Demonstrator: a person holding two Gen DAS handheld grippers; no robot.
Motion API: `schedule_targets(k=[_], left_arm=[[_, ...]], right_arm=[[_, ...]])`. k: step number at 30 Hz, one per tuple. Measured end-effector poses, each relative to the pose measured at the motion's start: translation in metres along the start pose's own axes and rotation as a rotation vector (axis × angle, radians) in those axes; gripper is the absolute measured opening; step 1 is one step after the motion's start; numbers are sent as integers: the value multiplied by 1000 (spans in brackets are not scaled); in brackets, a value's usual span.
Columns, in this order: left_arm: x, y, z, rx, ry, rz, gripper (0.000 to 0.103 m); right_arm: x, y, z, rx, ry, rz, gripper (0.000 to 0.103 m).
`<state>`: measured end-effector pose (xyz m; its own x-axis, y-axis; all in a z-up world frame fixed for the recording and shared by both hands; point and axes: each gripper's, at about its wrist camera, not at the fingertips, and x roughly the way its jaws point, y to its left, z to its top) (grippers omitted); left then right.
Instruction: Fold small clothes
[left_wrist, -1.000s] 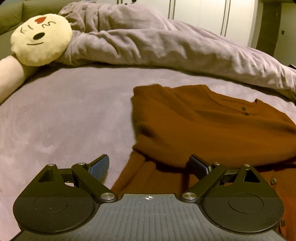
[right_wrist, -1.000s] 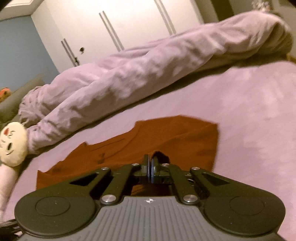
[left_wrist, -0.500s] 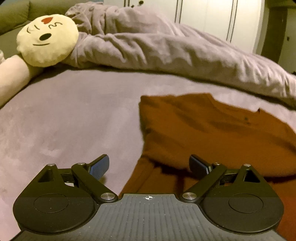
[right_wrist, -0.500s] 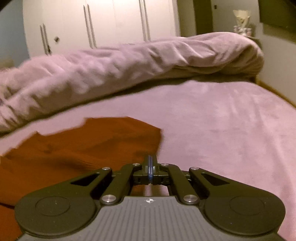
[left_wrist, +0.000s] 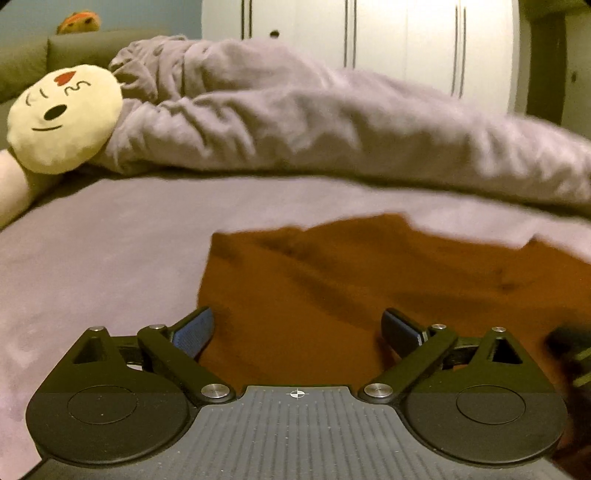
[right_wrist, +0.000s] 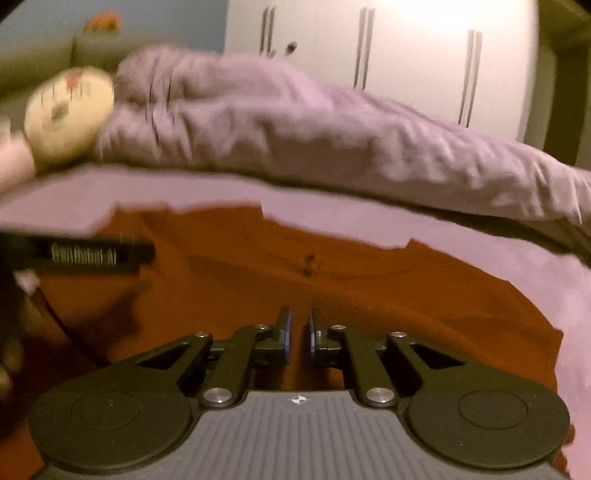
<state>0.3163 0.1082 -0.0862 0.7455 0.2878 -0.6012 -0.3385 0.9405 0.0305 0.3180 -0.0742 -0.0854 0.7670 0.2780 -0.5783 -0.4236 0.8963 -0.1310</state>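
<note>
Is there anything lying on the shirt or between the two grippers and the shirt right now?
Nothing visible: the rust-brown buttoned shirt lies bare on the mauve bedspread, directly beneath the left gripper and right gripper.

The only legible writing is pale lettering that looks like "GenRobot.AI", blurred, on the black side of the left gripper (right_wrist: 85, 254), which sits up and to the left of the right jaws.
</note>
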Motion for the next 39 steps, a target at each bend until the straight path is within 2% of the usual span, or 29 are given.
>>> schedule_targets(k=[1, 3, 4, 7, 9, 10, 11, 15, 19, 21, 24, 27, 32, 39], left_arm=[[7, 4, -3, -2, 21, 24, 101], [17, 21, -3, -101, 60, -6, 103], [17, 25, -3, -114, 53, -2, 103], [19, 22, -3, -84, 56, 4, 103], [20, 20, -4, -72, 55, 10, 103], [21, 19, -4, -69, 55, 11, 103], [21, 19, -4, -67, 56, 13, 103], [17, 19, 2, -36, 83, 23, 103], [-10, 26, 1, 14, 95, 33, 103], [-27, 33, -5, 24, 95, 25, 103], [-51, 47, -19, 8, 132, 2, 103], [-70, 59, -36, -4, 197, -3, 103], [-116, 74, -65, 20, 231, -21, 103], [-166, 108, -97, -84, 313, -111, 103]], right_arm=[[0, -5, -1, -10, -3, -20, 9], [-3, -22, -5, -7, -11, -65, 9], [-4, -36, -10, 2, -11, -99, 9], [-6, -80, -22, 100, 22, -190, 9], [-11, -110, -33, 210, 42, -228, 38], [-13, -123, -37, 286, 44, -234, 46], [-12, -131, -40, 330, 80, -284, 43], [-14, -125, -37, 300, 92, -284, 43], [-47, -113, -36, 247, 70, -258, 44], [-71, -107, -44, 241, 70, -243, 47], [-110, -102, -63, 250, 74, -217, 57], [-140, -99, -92, 265, 134, -229, 57], [-191, -99, -119, 362, 167, -224, 57], [-233, -98, -145, 508, 202, -114, 49]])
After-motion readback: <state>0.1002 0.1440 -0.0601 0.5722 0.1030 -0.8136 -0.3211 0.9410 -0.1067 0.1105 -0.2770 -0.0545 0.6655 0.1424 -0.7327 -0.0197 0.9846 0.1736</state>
